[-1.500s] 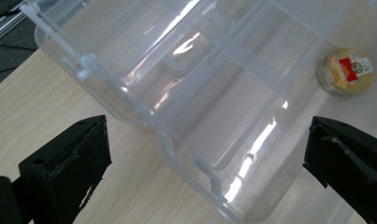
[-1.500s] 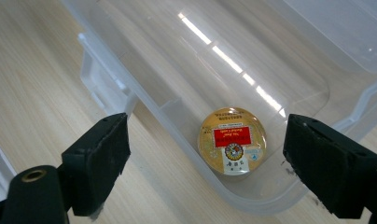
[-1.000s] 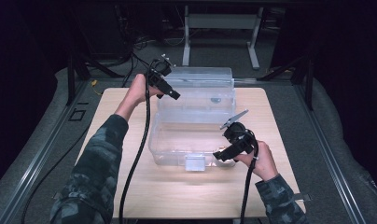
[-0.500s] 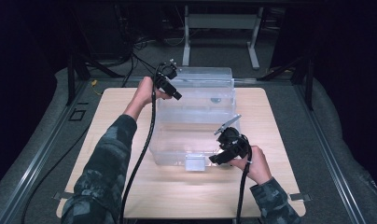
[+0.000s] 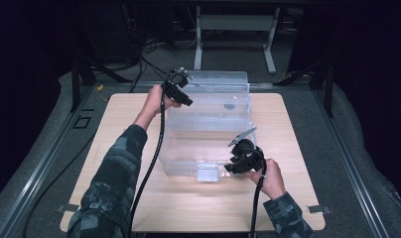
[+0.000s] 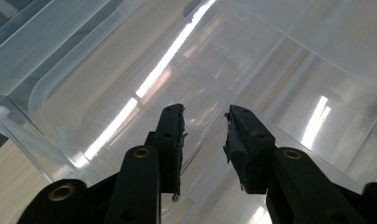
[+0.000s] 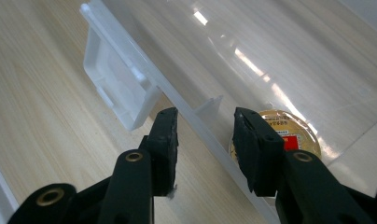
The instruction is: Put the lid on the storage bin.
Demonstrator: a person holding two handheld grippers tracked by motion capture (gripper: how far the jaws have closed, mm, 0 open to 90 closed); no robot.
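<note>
Both claws have just been closing on the big clear plastic box [image 5: 208, 129]. The left gripper [image 6: 204, 140] and right gripper [image 7: 205, 140] straddle its rim, maybe not squeezing yet.

A wooden table [image 5: 139, 129] carries a clear box [image 5: 208, 144], straddled by both claws' jaws at its rim.

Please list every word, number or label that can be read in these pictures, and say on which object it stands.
No text can be read.
Round golden label seen through the clear plastic box, beside the right gripper's jaws: small print above a red patch, too small and blurred to read.
Box, its front latch and the wooden table: no writing visible.
</note>
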